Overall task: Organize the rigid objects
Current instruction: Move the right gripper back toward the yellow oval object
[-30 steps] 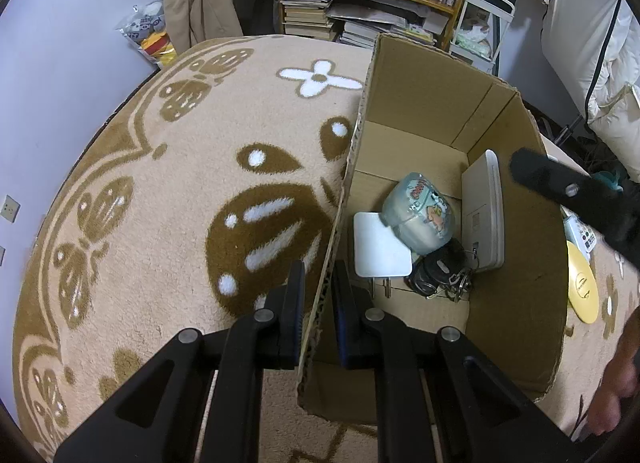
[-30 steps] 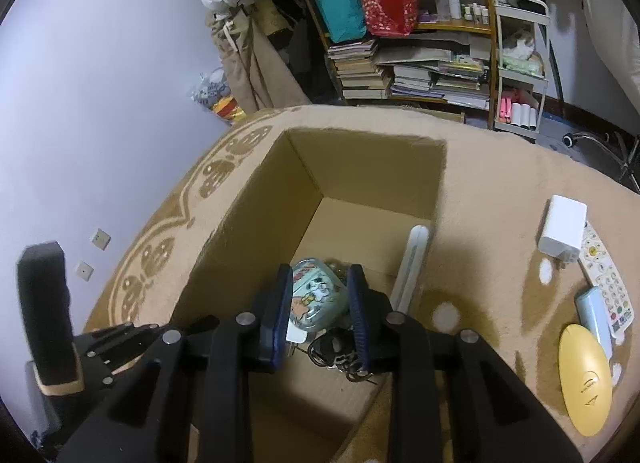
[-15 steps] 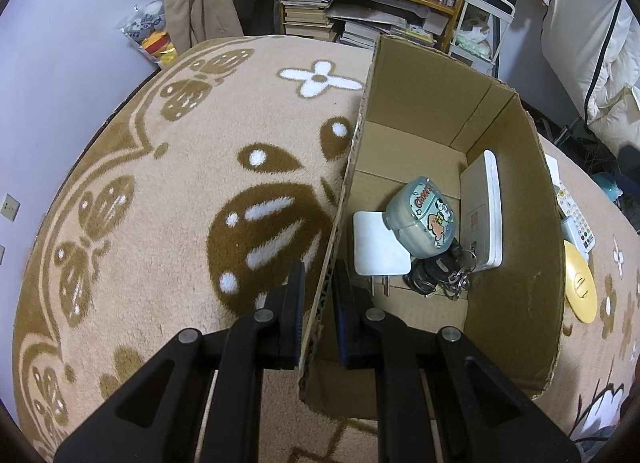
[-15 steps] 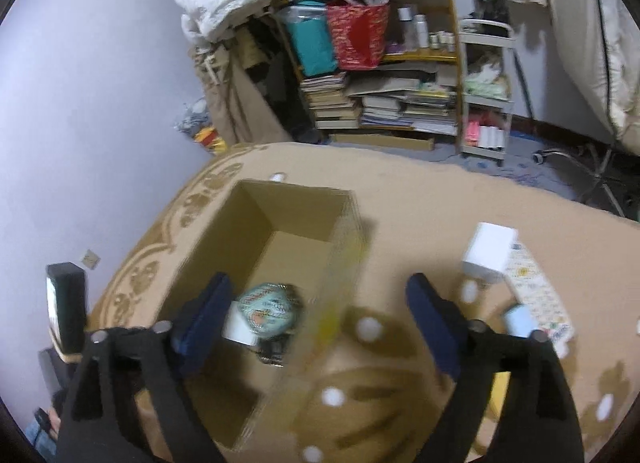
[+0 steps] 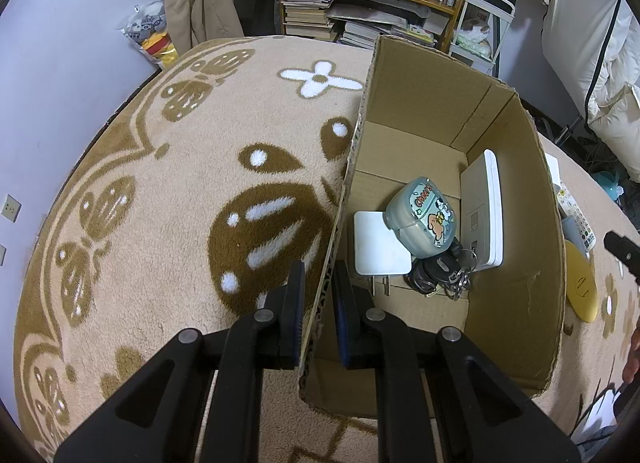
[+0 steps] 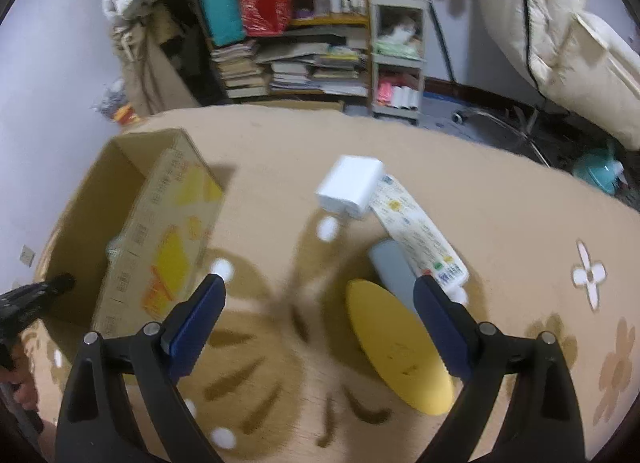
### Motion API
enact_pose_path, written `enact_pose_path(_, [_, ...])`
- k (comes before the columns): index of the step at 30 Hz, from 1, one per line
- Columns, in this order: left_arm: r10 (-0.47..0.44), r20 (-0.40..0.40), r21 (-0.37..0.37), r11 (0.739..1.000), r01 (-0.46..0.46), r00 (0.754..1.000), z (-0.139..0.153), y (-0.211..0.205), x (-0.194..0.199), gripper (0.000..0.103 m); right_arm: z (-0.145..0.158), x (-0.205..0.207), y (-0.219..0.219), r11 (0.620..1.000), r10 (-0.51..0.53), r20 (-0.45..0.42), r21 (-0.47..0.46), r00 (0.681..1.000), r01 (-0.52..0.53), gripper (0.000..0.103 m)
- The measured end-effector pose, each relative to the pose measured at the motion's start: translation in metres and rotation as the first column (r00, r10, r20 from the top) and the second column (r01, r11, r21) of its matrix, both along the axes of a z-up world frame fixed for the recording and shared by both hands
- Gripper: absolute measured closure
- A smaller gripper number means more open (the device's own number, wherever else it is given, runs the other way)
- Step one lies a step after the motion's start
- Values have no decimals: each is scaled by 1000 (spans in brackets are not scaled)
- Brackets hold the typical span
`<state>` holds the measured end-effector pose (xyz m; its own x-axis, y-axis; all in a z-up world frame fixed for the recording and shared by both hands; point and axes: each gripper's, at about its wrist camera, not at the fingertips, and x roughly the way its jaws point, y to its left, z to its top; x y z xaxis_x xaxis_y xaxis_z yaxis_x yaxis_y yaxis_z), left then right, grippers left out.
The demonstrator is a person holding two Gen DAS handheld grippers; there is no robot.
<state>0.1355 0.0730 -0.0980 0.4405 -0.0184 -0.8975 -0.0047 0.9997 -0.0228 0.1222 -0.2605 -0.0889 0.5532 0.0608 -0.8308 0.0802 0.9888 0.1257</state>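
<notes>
My left gripper is shut on the near left wall of the cardboard box, one finger inside and one outside. In the box lie a white charger, a pale green cartoon case, black keys and a white flat device leaning on the right wall. My right gripper is open and empty above the carpet. Ahead of it lie a yellow oval object, a pale blue object, a white remote and a white adapter block. The box stands to its left.
The patterned beige carpet spreads left of the box. A bookshelf with books and bags and a white cart stand at the back. A teal object lies at the far right.
My right gripper let go of the pale green case in the box, opened wide and swung right, out over the carpet above the yellow object. My left gripper has kept its hold on the box wall.
</notes>
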Motion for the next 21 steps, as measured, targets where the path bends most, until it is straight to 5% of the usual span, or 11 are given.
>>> enact_pose_path(21, [-9, 4, 14, 1000, 9, 1000, 1, -1, -1, 89, -67, -15, -56, 980, -201, -128, -39, 971, 198, 3])
